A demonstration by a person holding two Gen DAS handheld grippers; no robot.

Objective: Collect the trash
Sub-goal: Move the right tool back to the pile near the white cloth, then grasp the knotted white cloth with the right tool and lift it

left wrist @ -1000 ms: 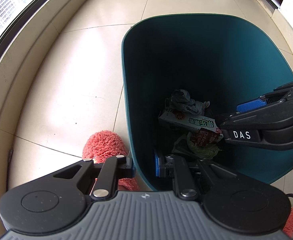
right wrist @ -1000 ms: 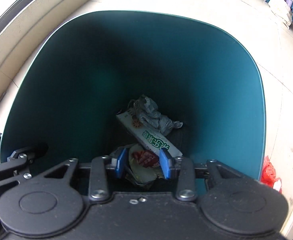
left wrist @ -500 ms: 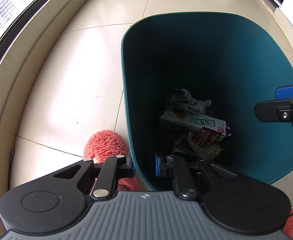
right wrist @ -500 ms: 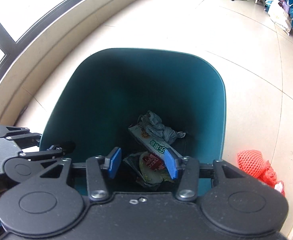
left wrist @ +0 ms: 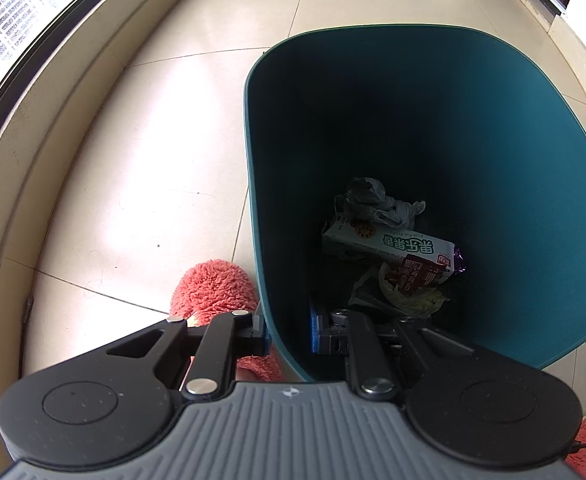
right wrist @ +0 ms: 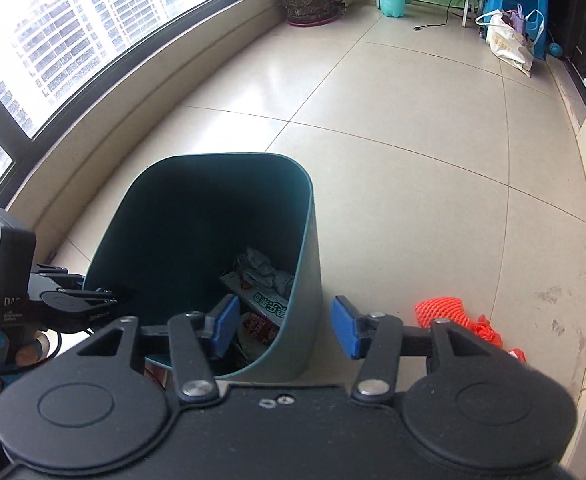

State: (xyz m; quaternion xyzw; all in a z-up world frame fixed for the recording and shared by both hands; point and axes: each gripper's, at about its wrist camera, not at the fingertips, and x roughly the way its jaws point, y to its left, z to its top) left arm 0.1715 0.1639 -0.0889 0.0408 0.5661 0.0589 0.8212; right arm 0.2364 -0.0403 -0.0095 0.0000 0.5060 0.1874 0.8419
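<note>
Above the bin (right wrist: 301,280) the right claw (right wrist: 283,330) tilts down, empty, just been widening.

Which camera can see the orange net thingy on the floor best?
The right wrist view. The orange net lies in plain sight there on the floor tiles, to the right of the teal bin, just past the right gripper and its open, empty jaws. The left wrist view looks down into the bin and shows none of the net.

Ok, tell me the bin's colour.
The bin is dark teal, clearest in the left wrist view.
</note>
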